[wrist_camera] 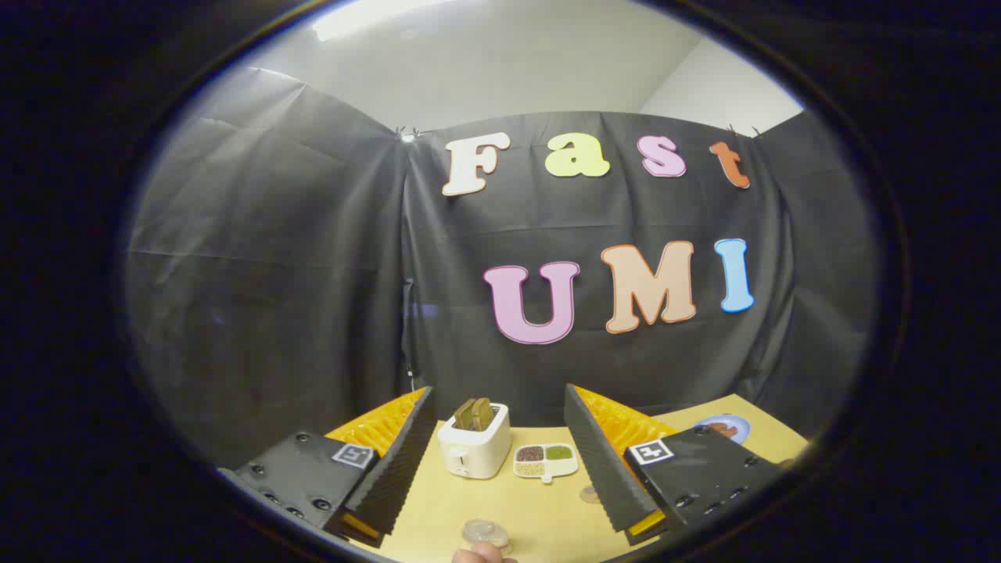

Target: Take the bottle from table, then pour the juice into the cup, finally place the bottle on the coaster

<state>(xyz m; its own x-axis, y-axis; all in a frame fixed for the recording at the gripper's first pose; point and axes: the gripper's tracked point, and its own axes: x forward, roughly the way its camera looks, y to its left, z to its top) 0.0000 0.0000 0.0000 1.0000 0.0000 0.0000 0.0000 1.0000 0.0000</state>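
While held above the table: the claw (500, 438) has its two fingers spread wide apart, released, with nothing between them.
Claw fingers: one finger (399, 461) stands on the left and the other (598, 457) on the right, both tilted outward and both clear of every object.
Table: a light yellow table (539, 520) runs from under the fingers to the booth's dark cloth wall.
Toaster: a white toaster (475, 450) sits on the table in the gap between the fingers, beyond them, nearer the left finger, with brown slices (475, 414) standing up out of its slots.
Divided dish: a small white tray (545, 460) with three compartments holding dark, green and pale contents lies just to the right of the toaster, also between the fingers.
Clear round object: a transparent round thing (485, 532) sits on the table near the base of the fingers, closer than the toaster; it may be the top of the bottle or the cup, I cannot tell which.
Hand: a fingertip (478, 555) shows just below that clear object, touching or nearly touching it.
Plate: a pale blue plate (723, 428) with something brown on it lies on the table beyond the right finger, well apart from the toaster.
Small round mark: a faint disc (589, 494) lies on the table just beside the right finger's inner edge; it is too small to identify.
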